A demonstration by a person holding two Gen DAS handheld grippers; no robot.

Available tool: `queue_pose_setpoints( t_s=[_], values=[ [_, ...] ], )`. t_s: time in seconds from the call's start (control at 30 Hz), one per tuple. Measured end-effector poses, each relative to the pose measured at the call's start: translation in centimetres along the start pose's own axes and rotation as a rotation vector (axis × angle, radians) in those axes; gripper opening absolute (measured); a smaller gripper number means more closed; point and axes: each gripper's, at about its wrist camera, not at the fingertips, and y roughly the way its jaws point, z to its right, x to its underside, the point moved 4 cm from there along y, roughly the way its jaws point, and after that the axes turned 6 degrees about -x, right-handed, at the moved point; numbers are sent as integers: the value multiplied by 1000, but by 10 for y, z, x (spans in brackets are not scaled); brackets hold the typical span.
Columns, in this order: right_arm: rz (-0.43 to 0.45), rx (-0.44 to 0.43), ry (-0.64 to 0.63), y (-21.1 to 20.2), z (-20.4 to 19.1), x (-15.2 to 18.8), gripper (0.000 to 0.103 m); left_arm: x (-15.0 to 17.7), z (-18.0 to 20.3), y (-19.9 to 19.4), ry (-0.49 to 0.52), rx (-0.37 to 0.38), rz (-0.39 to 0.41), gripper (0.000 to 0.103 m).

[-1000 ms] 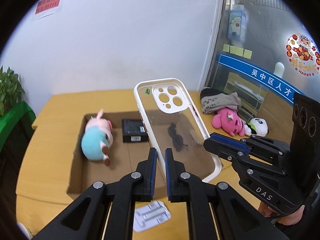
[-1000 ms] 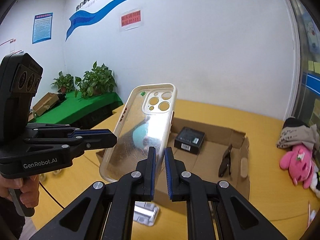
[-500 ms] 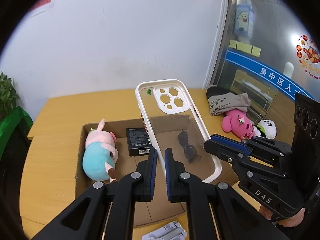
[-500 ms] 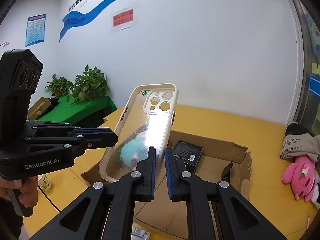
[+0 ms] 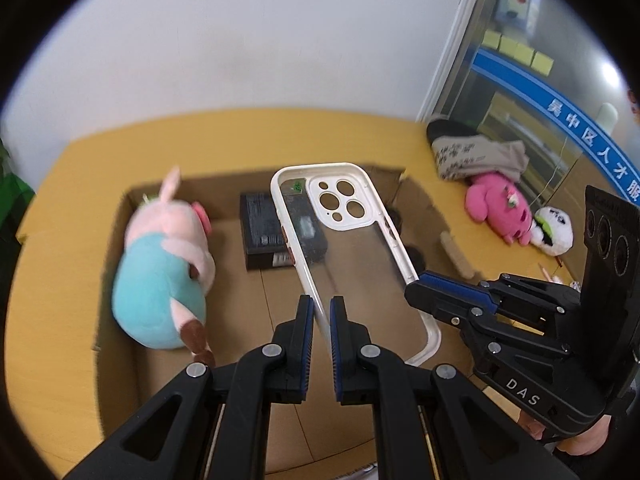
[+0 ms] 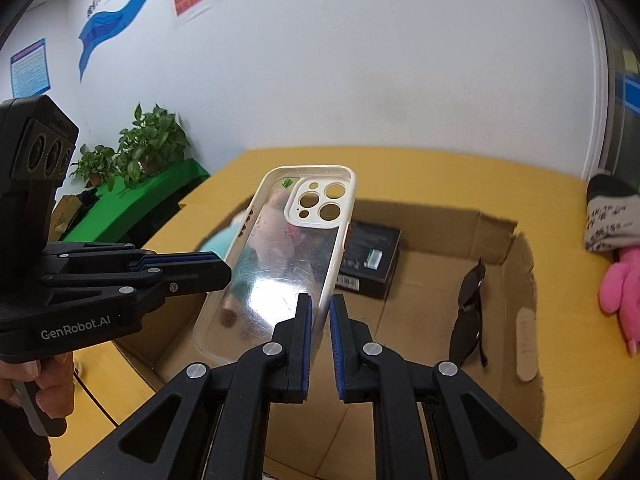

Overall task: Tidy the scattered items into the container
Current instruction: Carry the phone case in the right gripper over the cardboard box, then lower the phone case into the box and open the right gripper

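Observation:
A clear phone case with a white rim (image 5: pixel 352 256) hangs tilted over the open cardboard box (image 5: pixel 224 196). My left gripper (image 5: pixel 321 308) is shut on the case's left long edge. My right gripper (image 6: pixel 320 312) is shut on its right long edge (image 6: pixel 288 260). Each gripper shows in the other's view: the right gripper (image 5: pixel 416 292) at the case's right side, the left gripper (image 6: pixel 224 272) at its left side. Inside the box lie a pink-and-teal plush pig (image 5: pixel 160 272), a small black box (image 5: pixel 262 232) and dark sunglasses (image 6: pixel 468 308).
On the yellow table right of the box lie a pink plush (image 5: pixel 500 208), a panda plush (image 5: pixel 554 230) and a grey cloth (image 5: pixel 472 152). A white wall stands behind. Potted plants (image 6: pixel 148 148) sit on a green surface to the left.
Both grippers carried the phone case forward and down over the box. The box now fills more of each view, and the small white stand near the table's front has left view.

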Motion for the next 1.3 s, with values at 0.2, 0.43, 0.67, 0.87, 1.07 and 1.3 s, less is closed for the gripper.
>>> queue_pose_setpoints(
  t_s=[0.2,0.43,0.67,0.87,1.07,1.3],
  values=[
    [-110,10,58,44,21,29,9,16,-8,49,-33,-5,-127,7],
    [-208,22,120,74,40,55,10,35,-12,95,-36,-2,-269,7],
    [-255,54,110,79,36,55,10,37,-14,103,-52,2,-276,7],
    [-258,77,112,78,34,54,17,36,-17,99,-57,-43,-259,7],
    [-129,130,70,39,25,47,91,33,-30,50,-75,-114,-107,40],
    [30,217,22,-16,14,62,100,71,-51,-2,-138,-132,44,73]
  ],
)
